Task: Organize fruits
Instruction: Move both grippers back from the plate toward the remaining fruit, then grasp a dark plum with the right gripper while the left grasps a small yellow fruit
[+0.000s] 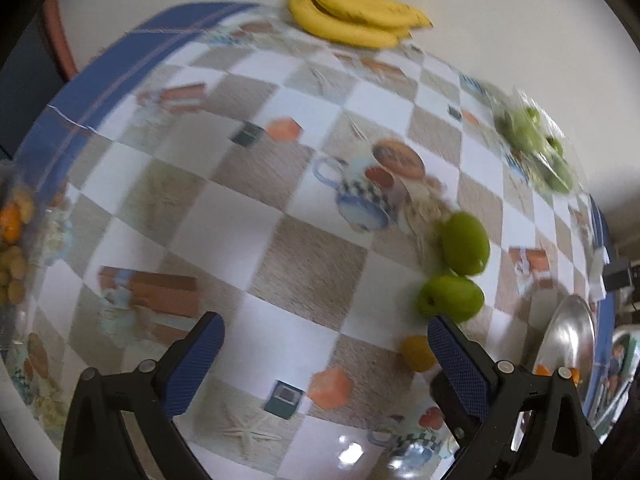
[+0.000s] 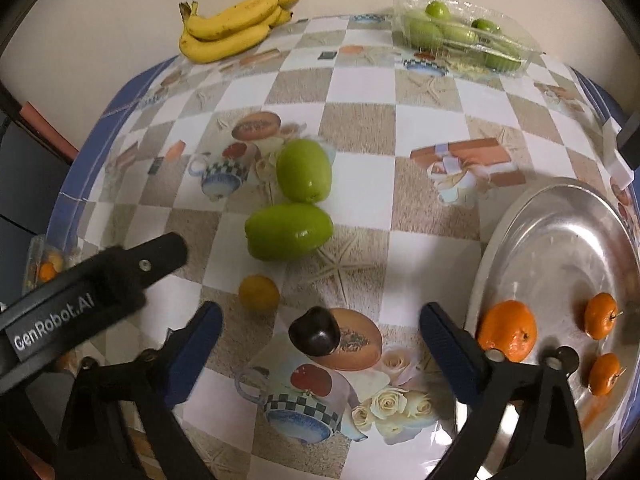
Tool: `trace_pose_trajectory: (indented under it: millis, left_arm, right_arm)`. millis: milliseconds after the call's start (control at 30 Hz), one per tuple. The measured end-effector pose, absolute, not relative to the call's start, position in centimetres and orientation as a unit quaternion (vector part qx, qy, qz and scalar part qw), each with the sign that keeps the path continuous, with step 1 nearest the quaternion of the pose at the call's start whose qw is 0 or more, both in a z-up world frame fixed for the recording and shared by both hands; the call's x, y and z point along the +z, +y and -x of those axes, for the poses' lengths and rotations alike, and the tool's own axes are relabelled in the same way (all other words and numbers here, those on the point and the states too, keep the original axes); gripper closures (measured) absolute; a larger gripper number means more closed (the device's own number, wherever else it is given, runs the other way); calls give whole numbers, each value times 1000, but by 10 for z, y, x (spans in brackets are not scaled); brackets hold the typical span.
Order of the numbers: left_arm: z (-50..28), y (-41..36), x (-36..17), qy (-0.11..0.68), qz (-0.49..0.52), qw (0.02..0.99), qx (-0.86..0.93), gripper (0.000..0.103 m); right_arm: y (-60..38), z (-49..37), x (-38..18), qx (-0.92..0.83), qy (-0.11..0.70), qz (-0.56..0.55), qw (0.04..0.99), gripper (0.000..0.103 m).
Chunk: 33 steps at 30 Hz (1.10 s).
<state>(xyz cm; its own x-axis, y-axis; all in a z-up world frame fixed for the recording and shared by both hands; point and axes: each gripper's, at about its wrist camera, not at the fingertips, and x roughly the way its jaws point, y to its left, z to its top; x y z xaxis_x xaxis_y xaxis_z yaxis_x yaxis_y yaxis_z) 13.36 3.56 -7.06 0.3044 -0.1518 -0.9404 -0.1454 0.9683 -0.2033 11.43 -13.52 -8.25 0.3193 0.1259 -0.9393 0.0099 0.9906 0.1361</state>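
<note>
While both grippers hover over the checkered tablecloth, I read both jaws as spread wide, nothing held or touched. Steel plate at right of the right wrist view holds three oranges. Banana bunch sits upper left of that view, on the cloth's far edge. Clear plastic tray upper right holds several green fruits, count unclear. Two loose green fruits lie mid-frame, touching. One small yellow fruit sits just below them. One dark plum lies between the right gripper fingers, not gripped. Left gripper frames bare cloth; its view is motion-blurred. Another clear container at left edge, contents unclear.
</note>
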Motion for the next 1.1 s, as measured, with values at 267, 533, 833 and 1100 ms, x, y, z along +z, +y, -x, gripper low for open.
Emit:
trace_pose_trajectory:
  millis: [267, 533, 833, 1100]
  left_arm:
    - [-134, 21, -83, 610, 142, 779, -37, 17]
    - [-135, 7, -88, 619, 152, 767, -70, 38]
    - [-139, 0, -90, 620, 156, 764, -82, 58]
    - [-138, -9, -89, 621, 148, 764, -90, 71]
  right_arm:
    - [-133, -113, -93, 52, 598, -66, 797, 40]
    - [-133, -112, -97, 51, 607, -62, 791, 62]
    - [-140, -107, -87, 52, 602, -72, 793, 72]
    - [-158, -102, -72, 38, 588, -90, 803, 72]
